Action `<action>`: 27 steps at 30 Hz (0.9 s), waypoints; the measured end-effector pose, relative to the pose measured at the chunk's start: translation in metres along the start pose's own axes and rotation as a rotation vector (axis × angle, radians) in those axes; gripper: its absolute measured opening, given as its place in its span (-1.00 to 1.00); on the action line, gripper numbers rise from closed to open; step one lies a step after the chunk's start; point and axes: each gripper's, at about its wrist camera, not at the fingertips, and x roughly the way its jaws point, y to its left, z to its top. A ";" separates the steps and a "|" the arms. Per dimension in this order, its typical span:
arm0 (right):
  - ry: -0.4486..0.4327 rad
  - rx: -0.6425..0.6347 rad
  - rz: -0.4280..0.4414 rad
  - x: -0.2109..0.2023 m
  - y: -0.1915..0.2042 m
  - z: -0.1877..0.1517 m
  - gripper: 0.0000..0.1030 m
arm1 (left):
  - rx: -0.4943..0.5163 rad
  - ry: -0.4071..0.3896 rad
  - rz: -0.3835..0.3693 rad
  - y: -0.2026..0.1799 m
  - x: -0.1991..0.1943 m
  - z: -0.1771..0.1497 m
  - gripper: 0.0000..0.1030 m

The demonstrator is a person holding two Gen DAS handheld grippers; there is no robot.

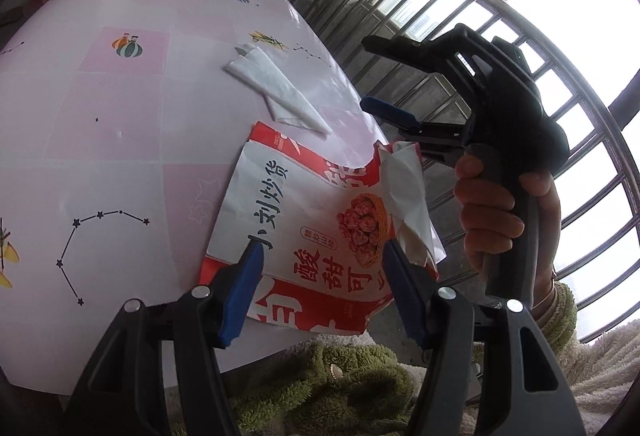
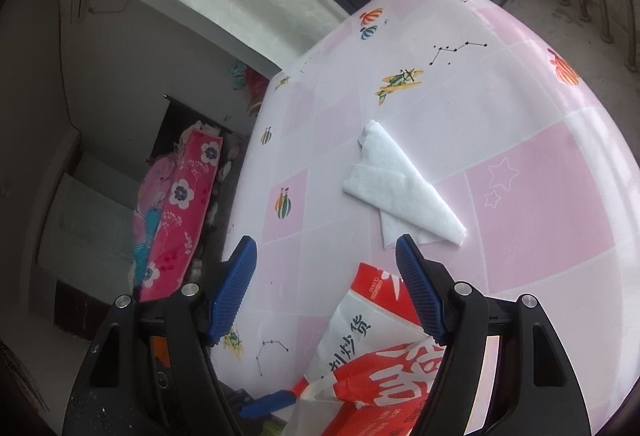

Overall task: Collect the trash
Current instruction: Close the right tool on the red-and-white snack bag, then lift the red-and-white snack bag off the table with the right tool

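Left wrist view: the left gripper [image 1: 320, 256] occupies the lower centre of the frame, jaws apart, its blue pads over the two sides of a red-and-white snack bag [image 1: 312, 236] without pressing on it. The bag lies flat at the table's [image 1: 120, 136] near edge, lower centre, with a crumpled white paper [image 1: 408, 196] at its torn right end. A folded white tissue [image 1: 280, 92] lies on the pink checked cloth just above the bag, apart from it. At right, a hand [image 1: 492, 212] holds the right gripper [image 1: 372, 76] by its black handle; its jaws stand apart with nothing between them, beyond the table's right edge.

Right wrist view: the right gripper [image 2: 326, 256] sits at lower centre, jaws apart and empty. The tissue [image 2: 400, 188] lies at mid-frame, just above the right pad. The bag [image 2: 380, 348] fills the bottom centre. A floral quilt [image 2: 176, 212] shows at left, off the table [image 2: 540, 176].
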 end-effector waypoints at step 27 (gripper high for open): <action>0.063 -0.524 -0.140 -0.065 0.050 -0.109 0.49 | -0.089 -0.119 0.090 0.039 -0.013 0.022 0.17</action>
